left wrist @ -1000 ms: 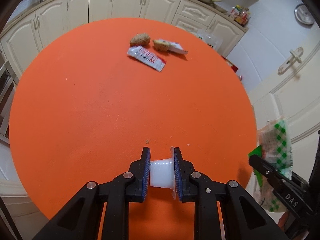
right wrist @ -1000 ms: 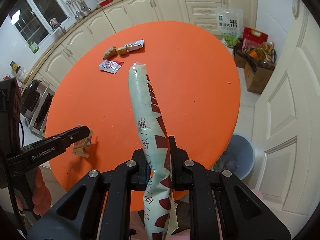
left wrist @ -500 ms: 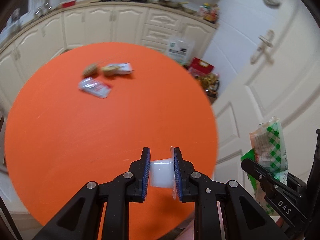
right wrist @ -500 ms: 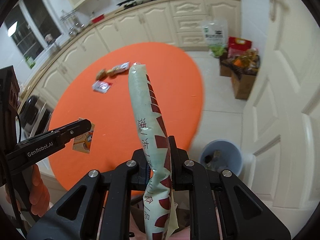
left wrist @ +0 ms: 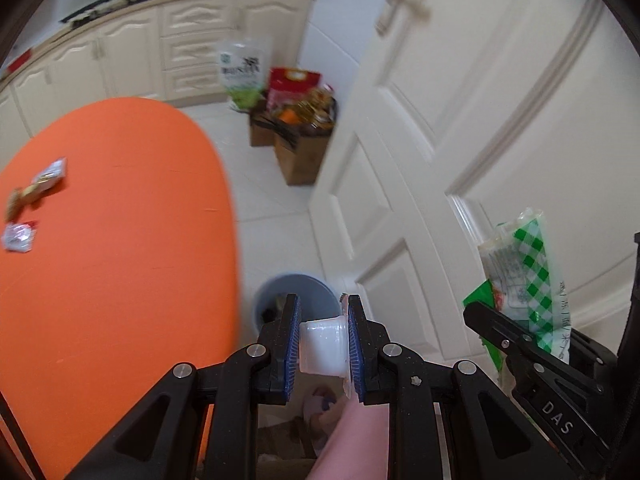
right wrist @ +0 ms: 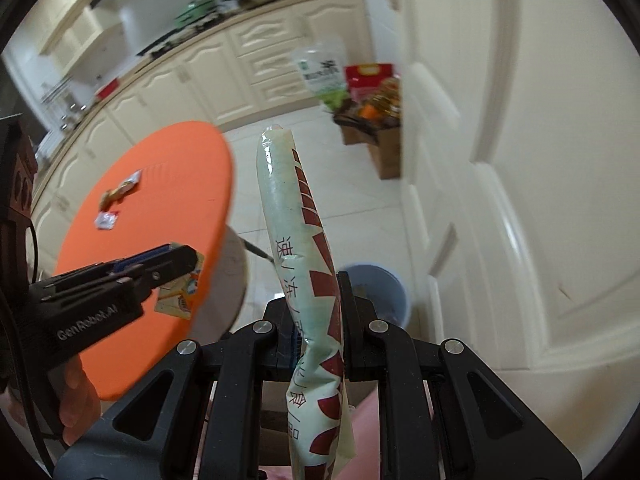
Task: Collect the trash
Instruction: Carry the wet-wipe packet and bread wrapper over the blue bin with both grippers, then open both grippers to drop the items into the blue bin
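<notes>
A: Holding anything in the left gripper (left wrist: 324, 340)?

B: yep, jaws nearly closed on a small white cup (left wrist: 322, 347), pinched sideways between the blue pads, hanging off the orange table (left wrist: 120, 280) with the blue bin (left wrist: 316, 286) just beyond on the floor

A: and the right gripper (right wrist: 318, 320)?

B: clamped tight on a long wrapper (right wrist: 298, 240) sticking straight out. More wrappers (left wrist: 18, 237) sit on the table

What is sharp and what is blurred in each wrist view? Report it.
Left wrist view: the left claw and its white cup are sharp; orange table, door and cabinets smear. Right wrist view: the right claw and long wrapper are crisp, background streaked; fisheye bends both.
</notes>
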